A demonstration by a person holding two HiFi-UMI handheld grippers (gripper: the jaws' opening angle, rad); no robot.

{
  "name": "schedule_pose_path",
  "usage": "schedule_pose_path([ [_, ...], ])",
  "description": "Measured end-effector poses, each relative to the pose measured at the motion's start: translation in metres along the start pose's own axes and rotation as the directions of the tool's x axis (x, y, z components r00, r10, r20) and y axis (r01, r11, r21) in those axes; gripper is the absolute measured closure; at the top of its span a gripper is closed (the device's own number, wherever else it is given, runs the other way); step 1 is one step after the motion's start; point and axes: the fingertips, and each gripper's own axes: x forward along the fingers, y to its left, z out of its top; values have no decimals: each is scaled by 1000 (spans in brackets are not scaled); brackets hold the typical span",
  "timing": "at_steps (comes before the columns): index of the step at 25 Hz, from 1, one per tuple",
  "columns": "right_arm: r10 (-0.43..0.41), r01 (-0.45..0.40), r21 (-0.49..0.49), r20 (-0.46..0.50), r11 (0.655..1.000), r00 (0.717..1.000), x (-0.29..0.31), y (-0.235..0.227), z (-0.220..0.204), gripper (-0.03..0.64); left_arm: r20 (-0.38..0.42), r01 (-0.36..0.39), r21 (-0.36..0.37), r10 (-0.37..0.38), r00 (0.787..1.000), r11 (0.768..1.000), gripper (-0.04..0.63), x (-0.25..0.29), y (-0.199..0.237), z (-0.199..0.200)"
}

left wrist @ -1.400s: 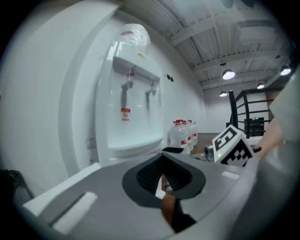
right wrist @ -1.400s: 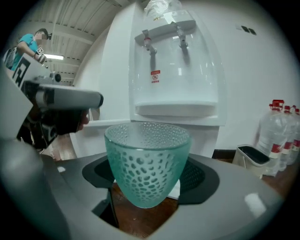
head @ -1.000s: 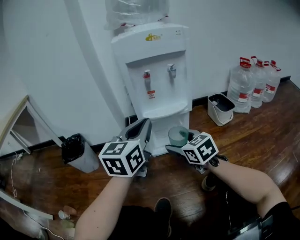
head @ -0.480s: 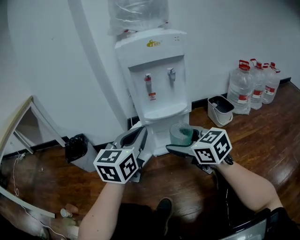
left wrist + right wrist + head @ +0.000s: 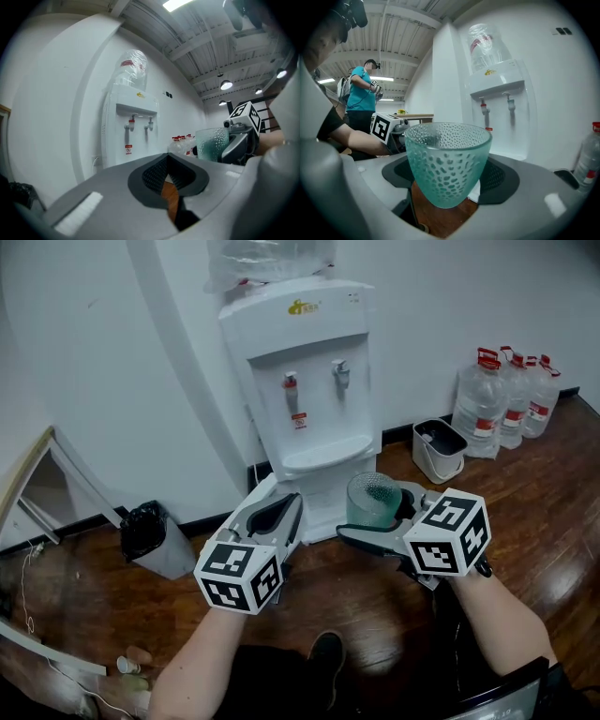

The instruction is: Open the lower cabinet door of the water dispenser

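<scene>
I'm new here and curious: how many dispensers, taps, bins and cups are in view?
Dispenser: 1
Taps: 2
Bins: 2
Cup: 1
Total: 6

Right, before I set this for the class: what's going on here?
A person faces a water dispenser with a gripper in each hand. The right gripper holds a green cup upright between its jaws. The left gripper is empty: its jaws have just been opening and nothing is between them. Both hover short of the dispenser's lower door, which neither touches. The part of it that shows looks shut.
</scene>
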Motion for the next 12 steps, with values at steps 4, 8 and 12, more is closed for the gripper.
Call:
schedule_pose_path([
  [4,-37,36,-41,-24,999,999,-1,-4,-6,239,12,21,15,-21,1000,1000,403,4,-13,-2],
  [8,-43,43,-15,-31,999,999,-1,-4,-9,239,14,42,20,-43,999,999,403,7,-19,-2],
  [12,-58,58,-19,-39,998,998,0,-4,-12,239,4,38,7,-38,999,999,402,7,-13,-7],
])
